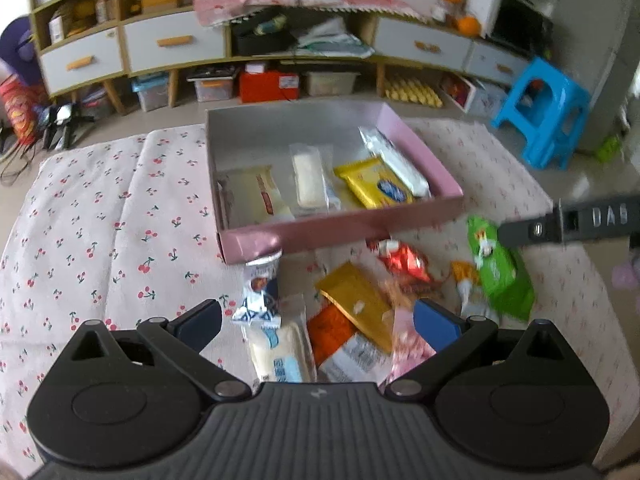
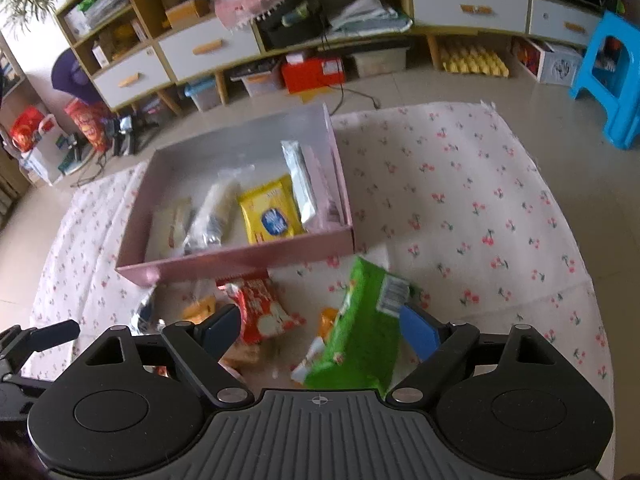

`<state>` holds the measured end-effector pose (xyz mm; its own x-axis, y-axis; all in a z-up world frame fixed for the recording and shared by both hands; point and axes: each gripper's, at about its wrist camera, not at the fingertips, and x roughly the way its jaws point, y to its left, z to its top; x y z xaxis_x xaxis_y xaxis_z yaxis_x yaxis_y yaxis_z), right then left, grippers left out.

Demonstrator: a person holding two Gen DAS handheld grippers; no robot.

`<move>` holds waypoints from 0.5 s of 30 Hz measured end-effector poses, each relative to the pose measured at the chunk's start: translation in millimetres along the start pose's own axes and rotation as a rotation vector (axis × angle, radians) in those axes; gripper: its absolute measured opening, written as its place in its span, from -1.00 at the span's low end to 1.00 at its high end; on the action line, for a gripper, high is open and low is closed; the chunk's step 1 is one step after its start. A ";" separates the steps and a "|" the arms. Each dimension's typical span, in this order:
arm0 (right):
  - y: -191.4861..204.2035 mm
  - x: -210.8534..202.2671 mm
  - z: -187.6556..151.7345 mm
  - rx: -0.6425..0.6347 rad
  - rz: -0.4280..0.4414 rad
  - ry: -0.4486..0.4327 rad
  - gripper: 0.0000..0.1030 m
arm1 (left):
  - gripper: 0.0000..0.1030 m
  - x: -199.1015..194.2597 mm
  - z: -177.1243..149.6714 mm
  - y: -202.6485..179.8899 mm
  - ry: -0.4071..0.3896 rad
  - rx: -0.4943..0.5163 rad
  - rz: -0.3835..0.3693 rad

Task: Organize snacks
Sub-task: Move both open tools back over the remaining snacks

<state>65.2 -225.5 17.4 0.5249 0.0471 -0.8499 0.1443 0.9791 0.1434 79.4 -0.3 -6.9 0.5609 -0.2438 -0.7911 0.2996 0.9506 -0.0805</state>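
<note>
Left tool [image 1: 318, 322] spread wide over loose snack packets [image 1: 352, 304], at 6 o'clock of pink box [image 1: 340, 232]. Right tool [image 2: 320, 330] spread; green packet [image 2: 360, 336] seen between its pads, grip unclear.

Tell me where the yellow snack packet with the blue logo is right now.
The yellow packet lies inside the pink box, toward its right side, between a clear-wrapped pale bar and a silvery white packet.

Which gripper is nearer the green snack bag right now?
Right. The right gripper is open with the green snack bag between its fingers, against the right one. The left gripper hangs open over the other packets, the bag off to its right.
</note>
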 end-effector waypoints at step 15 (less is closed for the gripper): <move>-29.4 23.2 -14.9 0.048 -0.032 0.100 0.72 | 0.88 -1.1 -27.6 -38.5 0.032 0.143 -0.065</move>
<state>60.7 -250.2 -14.1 0.4330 0.0375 -0.9006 0.2011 0.9699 0.1371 46.0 -31.3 -19.6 0.5128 -0.2957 -0.8060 0.4430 0.8953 -0.0467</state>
